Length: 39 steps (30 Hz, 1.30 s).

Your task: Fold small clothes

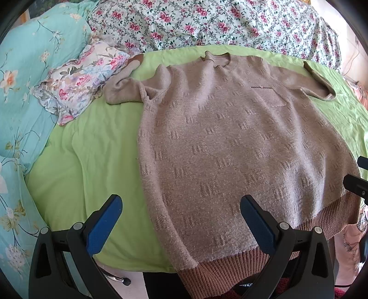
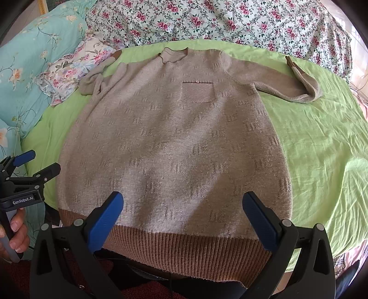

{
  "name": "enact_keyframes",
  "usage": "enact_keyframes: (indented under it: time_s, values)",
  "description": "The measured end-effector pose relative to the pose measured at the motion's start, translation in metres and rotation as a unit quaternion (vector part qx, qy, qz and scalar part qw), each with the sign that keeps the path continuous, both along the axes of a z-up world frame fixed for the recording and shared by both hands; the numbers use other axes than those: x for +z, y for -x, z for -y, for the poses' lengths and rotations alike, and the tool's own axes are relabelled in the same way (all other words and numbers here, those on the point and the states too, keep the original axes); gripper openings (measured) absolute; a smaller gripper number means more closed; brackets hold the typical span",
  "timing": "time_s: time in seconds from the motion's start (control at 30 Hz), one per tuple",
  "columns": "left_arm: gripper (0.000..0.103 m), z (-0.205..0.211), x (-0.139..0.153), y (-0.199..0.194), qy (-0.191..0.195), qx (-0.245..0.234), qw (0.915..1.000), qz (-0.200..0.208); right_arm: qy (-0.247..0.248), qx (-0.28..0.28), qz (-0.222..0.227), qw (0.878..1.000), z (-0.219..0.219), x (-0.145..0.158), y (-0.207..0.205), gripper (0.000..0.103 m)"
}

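"GenRobot.AI" stands in white on the left claw (image 2: 34, 164).

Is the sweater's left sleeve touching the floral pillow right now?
Touching. In the right wrist view the sweater's bunched sleeve lies up onto the floral pillow, its brown cuff resting on the fabric.

Green sheet (image 2: 310, 142), floral quilt (image 2: 218, 20), ruffled pillow (image 1: 80, 80)

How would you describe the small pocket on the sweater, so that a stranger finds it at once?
Start at the green sheet, where a beige sweater lies flat. Go up toward its neckline. The pocket is the plain square patch below the collar; unlike the knit around it, it has no stripe marks.
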<state>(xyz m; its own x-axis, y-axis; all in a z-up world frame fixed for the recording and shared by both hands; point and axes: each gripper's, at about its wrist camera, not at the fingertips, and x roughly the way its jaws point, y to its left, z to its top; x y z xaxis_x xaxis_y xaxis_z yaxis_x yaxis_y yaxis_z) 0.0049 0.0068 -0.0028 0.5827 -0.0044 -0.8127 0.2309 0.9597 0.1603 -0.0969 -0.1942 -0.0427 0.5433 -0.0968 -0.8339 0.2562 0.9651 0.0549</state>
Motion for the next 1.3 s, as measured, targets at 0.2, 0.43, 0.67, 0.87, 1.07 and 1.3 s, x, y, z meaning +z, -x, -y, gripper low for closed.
enact_keyframes:
  time_s: [0.2, 0.43, 0.67, 0.87, 1.07, 1.3]
  values:
    - [0.103, 0.002, 0.0, 0.002, 0.001, 0.0, 1.0, 0.002, -0.001, 0.001, 0.003, 1.0, -0.005, -0.002, -0.006, 0.103]
    - [0.103, 0.003, -0.001, 0.003, 0.003, 0.0, 1.0, -0.004, -0.002, 0.003, 0.005, 1.0, -0.003, 0.0, -0.006, 0.103]
    - [0.102, 0.004, -0.002, 0.001, 0.004, 0.0, 1.0, -0.006, 0.0, 0.006, 0.003, 1.0, -0.003, 0.001, -0.008, 0.103]
    - [0.103, 0.005, -0.003, -0.003, 0.008, 0.0, 0.9996, -0.029, 0.001, 0.006, 0.0, 1.0, -0.002, -0.001, -0.011, 0.103]
    - [0.103, 0.006, -0.003, -0.007, 0.009, 0.0, 0.9994, -0.034, 0.002, 0.005, -0.006, 1.0, -0.001, -0.002, -0.016, 0.103]
    - [0.103, 0.009, -0.004, -0.011, 0.002, 0.001, 1.0, -0.006, -0.001, 0.005, -0.01, 1.0, 0.003, -0.002, -0.019, 0.103]
